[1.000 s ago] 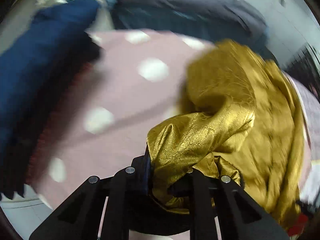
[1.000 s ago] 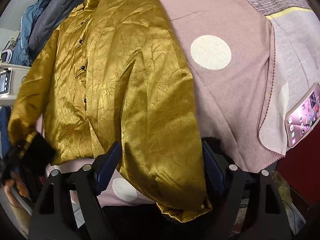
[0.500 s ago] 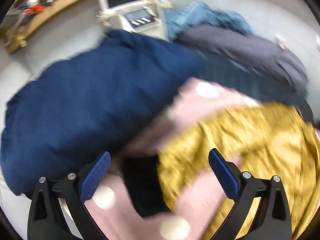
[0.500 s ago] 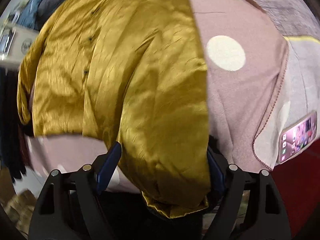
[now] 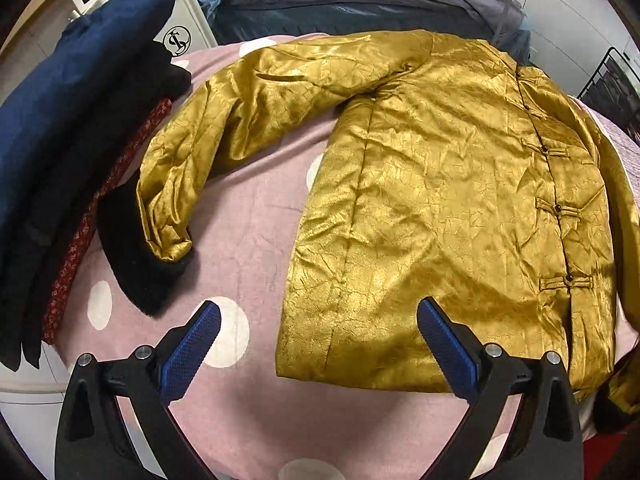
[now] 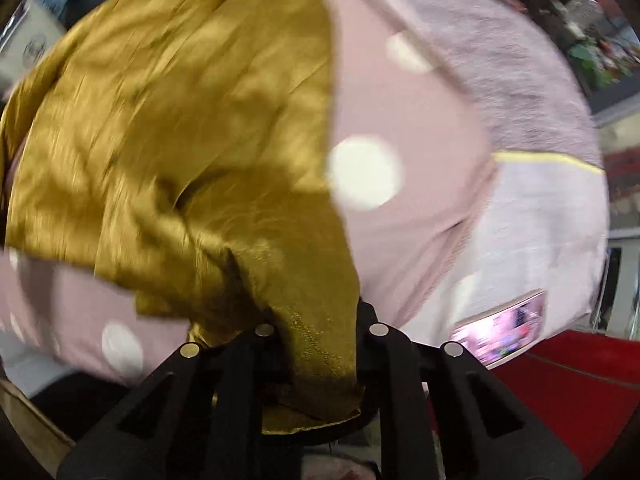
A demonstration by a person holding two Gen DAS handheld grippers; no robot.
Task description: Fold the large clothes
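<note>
Dropped by left gripper, jaws now spread and empty over gold jacket lying flat on pink dotted blanket, right gripper just closing, pinching jacket cuff, ready for sleeve fold.

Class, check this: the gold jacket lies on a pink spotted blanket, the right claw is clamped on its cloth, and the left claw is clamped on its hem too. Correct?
Not quite. The left wrist view shows the left claw open, gripping nothing, above the gold jacket.
</note>
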